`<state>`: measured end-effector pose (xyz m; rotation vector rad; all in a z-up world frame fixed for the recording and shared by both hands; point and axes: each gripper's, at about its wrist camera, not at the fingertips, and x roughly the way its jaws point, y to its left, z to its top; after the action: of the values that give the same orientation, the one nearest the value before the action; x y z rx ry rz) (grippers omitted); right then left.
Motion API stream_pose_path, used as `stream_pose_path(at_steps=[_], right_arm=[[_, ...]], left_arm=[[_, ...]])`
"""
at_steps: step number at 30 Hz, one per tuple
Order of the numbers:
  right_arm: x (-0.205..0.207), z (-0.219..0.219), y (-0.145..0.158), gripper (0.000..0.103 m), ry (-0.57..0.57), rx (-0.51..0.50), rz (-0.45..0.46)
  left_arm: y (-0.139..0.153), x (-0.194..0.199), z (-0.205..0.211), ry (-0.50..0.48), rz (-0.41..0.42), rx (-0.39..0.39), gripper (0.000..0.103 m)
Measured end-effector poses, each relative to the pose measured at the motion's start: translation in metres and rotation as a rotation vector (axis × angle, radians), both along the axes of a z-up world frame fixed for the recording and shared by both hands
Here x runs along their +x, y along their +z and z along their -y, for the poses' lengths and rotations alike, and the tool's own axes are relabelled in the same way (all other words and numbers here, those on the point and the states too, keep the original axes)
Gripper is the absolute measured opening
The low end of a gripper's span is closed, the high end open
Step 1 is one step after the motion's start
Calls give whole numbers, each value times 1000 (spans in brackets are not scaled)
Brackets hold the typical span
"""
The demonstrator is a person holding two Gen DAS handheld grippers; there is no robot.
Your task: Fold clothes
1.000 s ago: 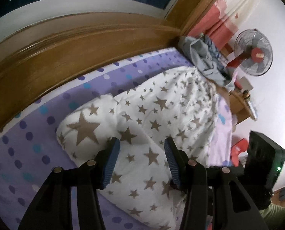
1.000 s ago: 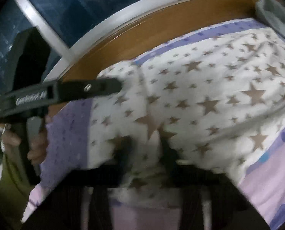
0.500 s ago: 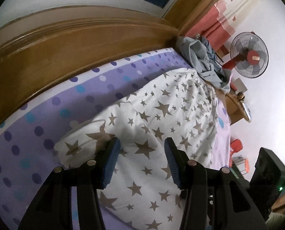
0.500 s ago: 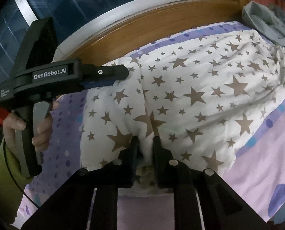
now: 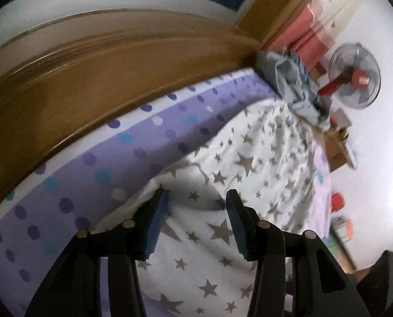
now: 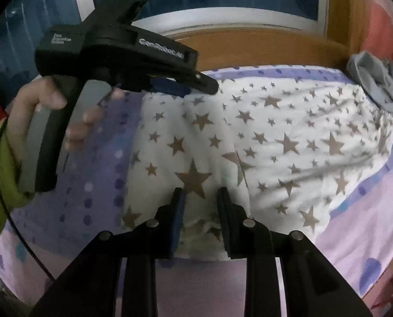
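A white garment with brown stars (image 5: pixel 262 171) lies spread flat on a purple dotted bed sheet (image 5: pixel 104 163). My left gripper (image 5: pixel 196 195) hovers open over the garment's corner beside the sheet, with nothing pinched between its blue pads. From the right wrist camera, the left gripper (image 6: pixel 193 84) is held by a hand (image 6: pixel 38 100) in a green sleeve at the garment's (image 6: pixel 275 132) far left corner. My right gripper (image 6: pixel 200 192) is at the near hem. Its jaws are opening, and the ruffled hem lies between the pads, which do not press on it.
A wooden bed frame (image 5: pixel 117 66) runs along the far side under a dark window. A crumpled grey-blue pile of clothes (image 6: pixel 378 79) sits at the bed's far right corner. A standing fan (image 5: pixel 355 79) stands beyond it by the white wall.
My right gripper was shut on a fold of the near hem; its jaws have parted and let the cloth go. My left gripper has shifted to the garment's corner and stays open.
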<state>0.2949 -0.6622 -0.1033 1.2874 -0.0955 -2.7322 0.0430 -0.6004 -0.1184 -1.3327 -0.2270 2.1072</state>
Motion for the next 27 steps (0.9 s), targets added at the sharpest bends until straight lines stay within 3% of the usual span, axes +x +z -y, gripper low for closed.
stream_pose_path(at_steps=[7,8,10,12,14,19,23,26,27], right_arm=[[22,5,27,29,6,79,-43],[26,12,30,32,28,95,-57],[31,28,34,49,74,133,-83],[32,48,32,55,135,187,-101],[33,66,24,55,191,223,-94],[28,92,-5,55,232,364,-63],[25,85,-11,55,190,358,-73],[18,72,-10,46,127,340,-65],[17,69,-9,39,119,325,-61]], left_arm=[[25,19,37,64,-50,18,48],[27,24,47,77,-48,27,50],[25,30,61,95,-19,60,55],[16,36,74,107,43,113,58],[5,41,77,106,90,141,59],[-20,47,61,85,163,124,59],[-24,47,47,63,176,140,59],[-25,43,45,97,210,169,58],[-25,42,45,107,212,165,53]])
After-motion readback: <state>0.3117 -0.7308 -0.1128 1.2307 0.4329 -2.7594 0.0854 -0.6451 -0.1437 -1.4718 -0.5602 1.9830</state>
